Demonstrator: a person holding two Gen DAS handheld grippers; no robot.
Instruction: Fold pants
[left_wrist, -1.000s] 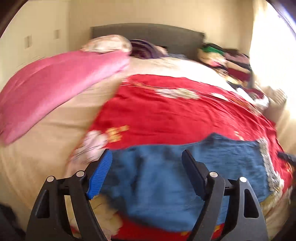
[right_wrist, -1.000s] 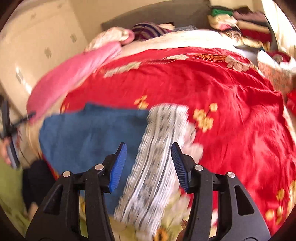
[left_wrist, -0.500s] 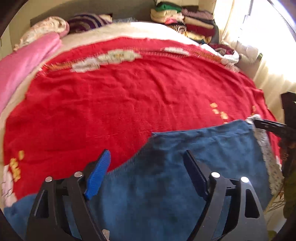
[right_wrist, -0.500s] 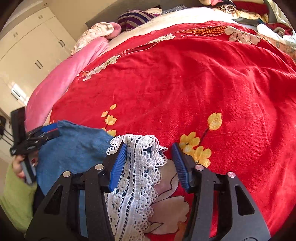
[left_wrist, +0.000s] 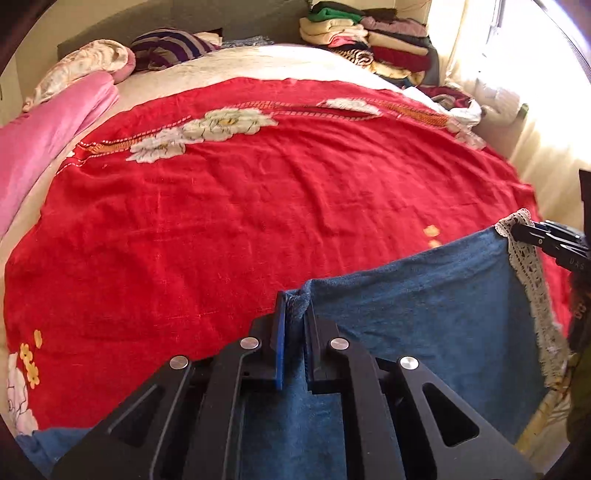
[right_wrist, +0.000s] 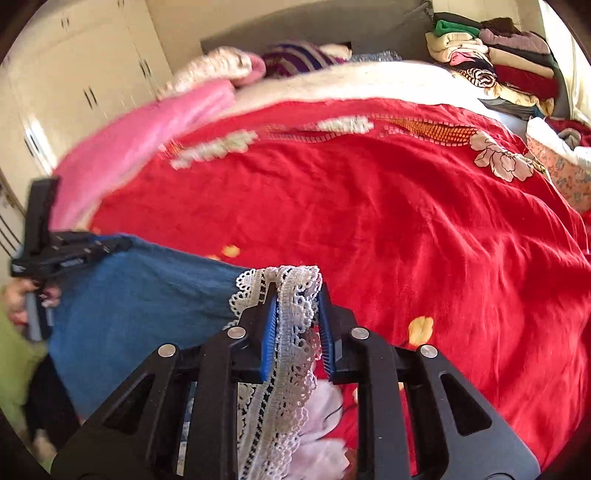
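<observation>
Pants (left_wrist: 424, 295), blue with a white lace hem (right_wrist: 291, 332), held stretched over the red bedspread (left_wrist: 240, 221) at 6 o'clock. Left tool (left_wrist: 293, 314) pinches a blue corner; right tool (right_wrist: 295, 314) pinches the lace. Folded clothes stack (left_wrist: 369, 40) at 1 o'clock.

Blue pants (left_wrist: 424, 295) with white lace hem (right_wrist: 291, 332), red floral bedspread (left_wrist: 258, 206), pink blanket (left_wrist: 40, 140)

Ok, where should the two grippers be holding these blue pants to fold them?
Grip the pants at both far corners, coming from the near bed edge: left gripper pinches the plain corner, right gripper the lace trim, so the edge hangs taut between them.
</observation>
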